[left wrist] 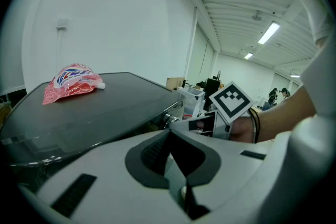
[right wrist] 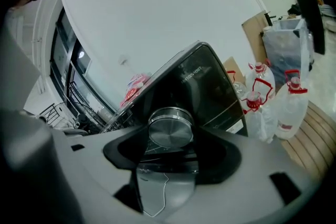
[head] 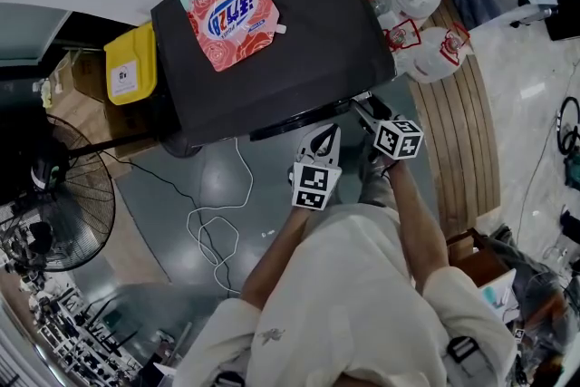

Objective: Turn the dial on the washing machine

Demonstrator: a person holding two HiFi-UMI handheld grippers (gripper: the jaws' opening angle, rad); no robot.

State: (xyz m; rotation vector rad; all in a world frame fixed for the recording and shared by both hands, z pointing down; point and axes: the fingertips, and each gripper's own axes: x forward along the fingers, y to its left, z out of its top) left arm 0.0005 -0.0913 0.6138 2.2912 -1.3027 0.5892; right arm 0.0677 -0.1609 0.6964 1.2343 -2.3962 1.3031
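Note:
The black washing machine (head: 299, 41) fills the upper middle of the head view, with a pink detergent pouch (head: 233, 14) lying on its lid. Its round silver dial (right wrist: 170, 127) sits on the front panel. In the right gripper view my right gripper (right wrist: 170, 139) is shut on that dial, a jaw on either side of its rim. In the head view the right gripper (head: 367, 109) reaches under the machine's front edge. My left gripper (head: 323, 143) hangs just to its left, jaws shut and empty, short of the panel. The left gripper view shows the dial (left wrist: 170, 120) and the right gripper's marker cube (left wrist: 231, 101).
Several plastic water jugs (head: 421, 23) stand right of the machine beside a wooden slatted platform (head: 462, 140). A yellow container (head: 130, 68) sits at the machine's left. A floor fan (head: 54, 204) stands at the far left, and a white cable (head: 217, 222) trails over the grey floor.

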